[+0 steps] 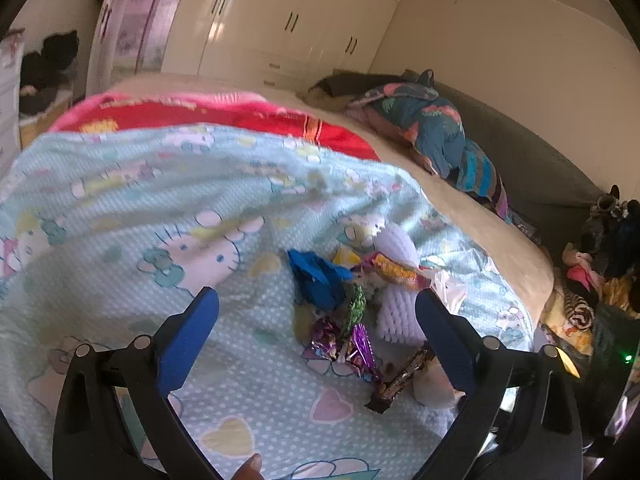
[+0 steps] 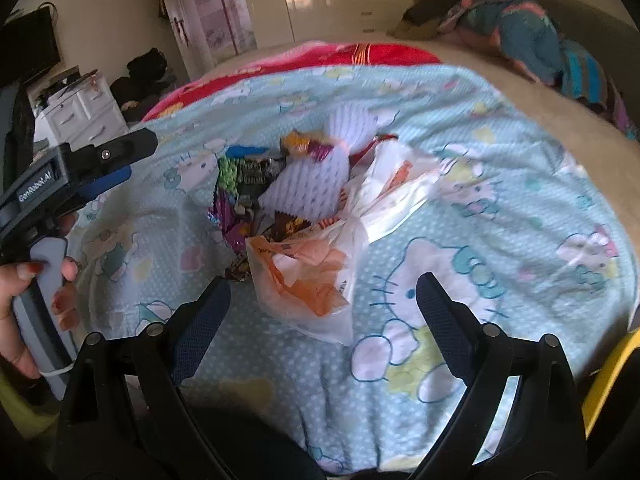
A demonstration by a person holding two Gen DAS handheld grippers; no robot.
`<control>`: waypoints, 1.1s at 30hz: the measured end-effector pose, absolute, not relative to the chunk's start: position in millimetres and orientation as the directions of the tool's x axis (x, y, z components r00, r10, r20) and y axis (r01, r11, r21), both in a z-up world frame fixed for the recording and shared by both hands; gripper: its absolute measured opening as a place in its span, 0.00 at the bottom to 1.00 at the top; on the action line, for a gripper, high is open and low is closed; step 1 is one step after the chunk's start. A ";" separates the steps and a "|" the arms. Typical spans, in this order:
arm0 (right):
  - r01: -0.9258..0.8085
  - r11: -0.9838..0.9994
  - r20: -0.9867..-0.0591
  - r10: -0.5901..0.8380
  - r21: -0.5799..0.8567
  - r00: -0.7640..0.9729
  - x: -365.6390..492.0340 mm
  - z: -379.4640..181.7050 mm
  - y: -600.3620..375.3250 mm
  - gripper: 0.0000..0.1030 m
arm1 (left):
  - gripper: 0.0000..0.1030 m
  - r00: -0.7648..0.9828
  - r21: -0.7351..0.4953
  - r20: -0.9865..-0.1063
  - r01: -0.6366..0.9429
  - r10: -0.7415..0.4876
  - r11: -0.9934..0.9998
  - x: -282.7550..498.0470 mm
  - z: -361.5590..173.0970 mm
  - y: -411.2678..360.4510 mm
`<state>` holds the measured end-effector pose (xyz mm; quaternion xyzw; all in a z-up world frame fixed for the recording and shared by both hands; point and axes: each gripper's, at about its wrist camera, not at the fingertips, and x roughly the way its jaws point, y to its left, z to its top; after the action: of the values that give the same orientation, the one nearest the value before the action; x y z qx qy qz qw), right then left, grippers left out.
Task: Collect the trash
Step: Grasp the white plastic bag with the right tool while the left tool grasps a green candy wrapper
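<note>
Left wrist view: trash pile (image 1: 360, 304) at centre right of frame on a pale blue cartoon blanket (image 1: 160, 220); blue wrapper (image 1: 316, 280), shiny purple wrappers (image 1: 352, 344), white foam netting (image 1: 396, 304), dark bar wrapper (image 1: 400, 380). Left gripper (image 1: 318, 300) spread wide, empty, above the blanket, right finger over the pile's edge.

Right wrist view: same pile (image 2: 288, 184) at centre, plus a crumpled orange-and-white plastic bag (image 2: 316, 276) unseen in the other view. Right gripper (image 2: 323, 284) wide, empty. At left edge, hand (image 2: 28, 300) gripping the left tool's handle.
</note>
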<state>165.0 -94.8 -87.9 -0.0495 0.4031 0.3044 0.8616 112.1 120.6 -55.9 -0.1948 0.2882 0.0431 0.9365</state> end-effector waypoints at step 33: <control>-0.486 0.787 -0.684 0.593 0.381 0.424 164.3 -96.5 -142.3 0.40 | 0.07 0.755 -0.414 -0.620 -0.084 -0.213 0.907 159.1 -86.2 92.3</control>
<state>164.3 -142.3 -96.5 0.0621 0.4301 0.3207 0.8416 159.1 92.3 -86.2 -0.2132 0.3479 -0.0355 0.9123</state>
